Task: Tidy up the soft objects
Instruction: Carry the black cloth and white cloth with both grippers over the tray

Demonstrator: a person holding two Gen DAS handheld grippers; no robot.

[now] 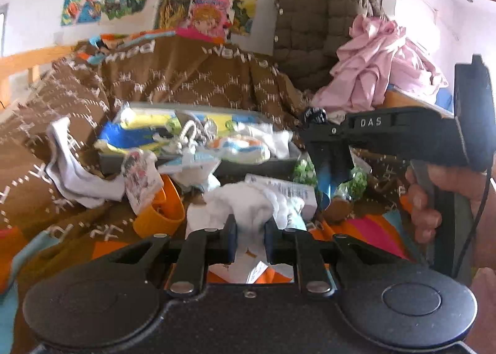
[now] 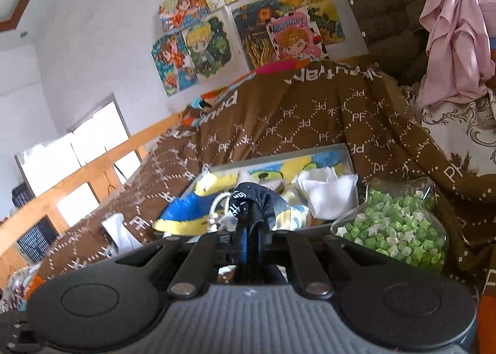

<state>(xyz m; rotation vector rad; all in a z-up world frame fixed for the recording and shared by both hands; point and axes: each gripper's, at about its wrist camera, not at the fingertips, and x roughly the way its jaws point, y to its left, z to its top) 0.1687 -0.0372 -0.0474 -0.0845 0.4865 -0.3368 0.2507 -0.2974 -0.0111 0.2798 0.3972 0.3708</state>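
Note:
My left gripper (image 1: 250, 228) is shut on a white soft cloth (image 1: 248, 202), held just above the bed in front of the grey tray (image 1: 198, 165). The tray holds several soft items: a blue and yellow cloth (image 1: 133, 134), a white rope piece (image 1: 186, 134) and white fabric. My right gripper (image 2: 252, 214) is shut on a small dark navy cloth (image 2: 257, 199) and holds it over the near edge of the grey tray (image 2: 279, 152). The right gripper also shows in the left wrist view (image 1: 328, 177), at the tray's right end.
A brown patterned blanket (image 1: 186, 75) covers the bed. A white sock (image 1: 71, 174), an orange cup (image 1: 161, 208) and a printed packet (image 1: 139, 177) lie left of the tray. A clear bag of green paper stars (image 2: 393, 230) sits right of it. Pink clothing (image 1: 378, 66) is piled at the right.

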